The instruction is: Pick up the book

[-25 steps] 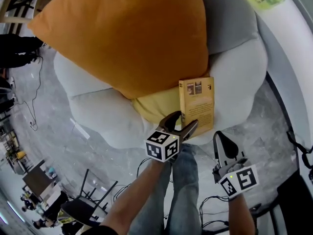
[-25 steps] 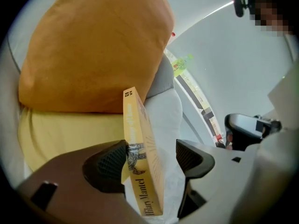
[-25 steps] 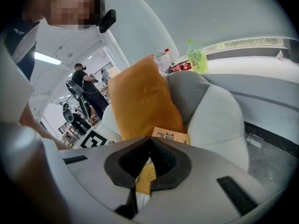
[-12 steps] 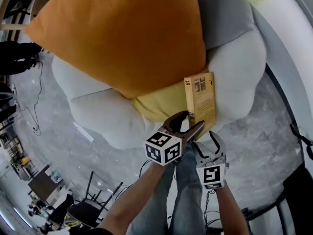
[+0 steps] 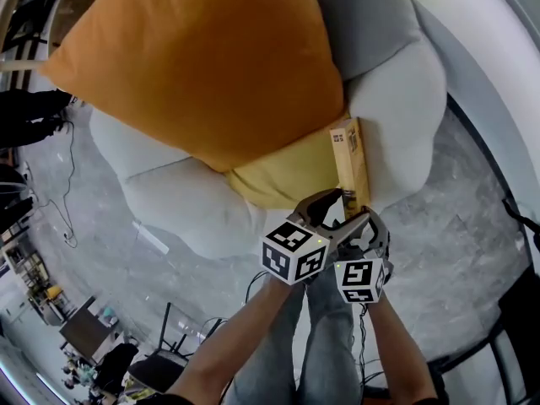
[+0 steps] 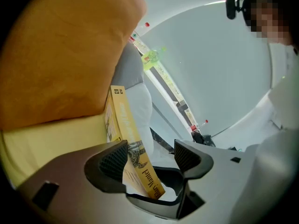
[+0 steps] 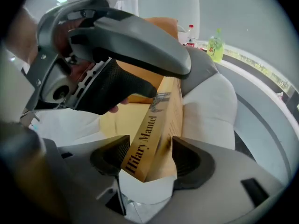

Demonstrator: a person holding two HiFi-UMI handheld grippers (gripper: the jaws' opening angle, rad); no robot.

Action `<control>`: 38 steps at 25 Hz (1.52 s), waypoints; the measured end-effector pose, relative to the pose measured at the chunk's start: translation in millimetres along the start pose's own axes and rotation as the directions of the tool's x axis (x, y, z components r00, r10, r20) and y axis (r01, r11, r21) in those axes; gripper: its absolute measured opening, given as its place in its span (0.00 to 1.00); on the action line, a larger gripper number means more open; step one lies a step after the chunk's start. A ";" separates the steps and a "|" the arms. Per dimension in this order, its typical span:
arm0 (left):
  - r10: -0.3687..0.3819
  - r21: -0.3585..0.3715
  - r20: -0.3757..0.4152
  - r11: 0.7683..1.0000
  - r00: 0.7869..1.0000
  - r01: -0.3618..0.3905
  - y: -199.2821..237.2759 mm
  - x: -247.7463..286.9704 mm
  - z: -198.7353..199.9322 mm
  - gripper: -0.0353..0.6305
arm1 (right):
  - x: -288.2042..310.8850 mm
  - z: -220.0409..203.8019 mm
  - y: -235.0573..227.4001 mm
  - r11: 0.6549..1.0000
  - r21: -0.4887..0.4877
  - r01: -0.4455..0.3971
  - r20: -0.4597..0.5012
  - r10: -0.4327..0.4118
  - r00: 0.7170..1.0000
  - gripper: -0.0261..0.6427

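**Yellow paperback on edge between two open hand-held grippers**

The left hand-held gripper has its smooth grey jaws apart, with ribbed black pads facing each other. The book — a slim yellow paperback with black lettering down its spine — stands on edge between them, leaning on one pad and clear of the other. The right hand-held gripper, whose jaws have just been opening, is spread wide astride the book's near lower corner, pads close on either side but not clamping. Beyond, the book rests against a flat pale-yellow cushion under a plump, matte orange pillow. Both lie on a puffy white lobed seat — a grey cushion sits behind, over a marbled grey floor.
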State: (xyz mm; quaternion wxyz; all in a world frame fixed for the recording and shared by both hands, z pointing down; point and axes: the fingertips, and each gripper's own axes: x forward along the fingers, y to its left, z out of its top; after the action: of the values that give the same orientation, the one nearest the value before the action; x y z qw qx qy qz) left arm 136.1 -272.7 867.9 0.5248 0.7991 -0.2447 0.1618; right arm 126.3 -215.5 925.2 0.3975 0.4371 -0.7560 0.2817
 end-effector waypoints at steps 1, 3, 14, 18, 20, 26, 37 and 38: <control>-0.013 0.011 -0.016 1.000 1.000 0.013 -2.3 0.8 -0.2 0.53 | -0.4 0.6 -1.4 1.000 -0.006 -0.005 -0.002 0.005 1.000 0.47; -0.042 -0.001 -0.026 0.999 0.999 0.042 -5.9 4.8 1.5 0.53 | -3.0 1.1 -7.1 1.000 -0.009 -0.002 -0.001 0.002 1.000 0.47; -0.021 0.073 -0.079 0.997 0.997 0.026 5.8 -11.3 19.0 0.53 | 2.1 1.2 -75.4 0.989 0.113 0.092 -0.159 -0.073 0.985 0.30; 0.024 0.068 -0.087 0.998 0.996 -0.018 18.4 -24.8 12.7 0.52 | 16.6 -1.0 -85.9 0.991 0.123 0.058 -0.237 -0.027 0.971 0.30; 0.029 0.062 -0.097 0.998 0.995 -0.023 18.0 -28.4 5.1 0.52 | 21.3 -3.7 -87.4 0.992 0.117 0.044 -0.271 -0.010 0.962 0.30; 0.031 0.029 -0.113 0.999 0.993 -0.028 23.9 -50.4 -11.9 0.50 | 37.9 7.5 -88.9 0.992 0.121 0.029 -0.247 0.002 0.969 0.29; 0.137 -0.009 -0.099 0.990 0.986 -0.138 25.2 -140.4 -22.1 0.44 | 0.7 18.1 -98.3 0.976 0.216 0.040 -0.344 0.038 0.938 0.26; 0.146 -0.017 -0.091 0.989 0.985 -0.148 25.1 -148.0 -19.8 0.43 | -4.3 24.3 -97.0 0.975 0.217 0.045 -0.340 0.032 0.940 0.26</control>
State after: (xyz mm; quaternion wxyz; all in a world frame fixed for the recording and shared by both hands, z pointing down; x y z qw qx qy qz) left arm -0.5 -230.0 818.6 0.5311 0.7647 -0.2810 0.2327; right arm 204.8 -276.8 916.3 0.4721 0.4257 -0.6380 0.4345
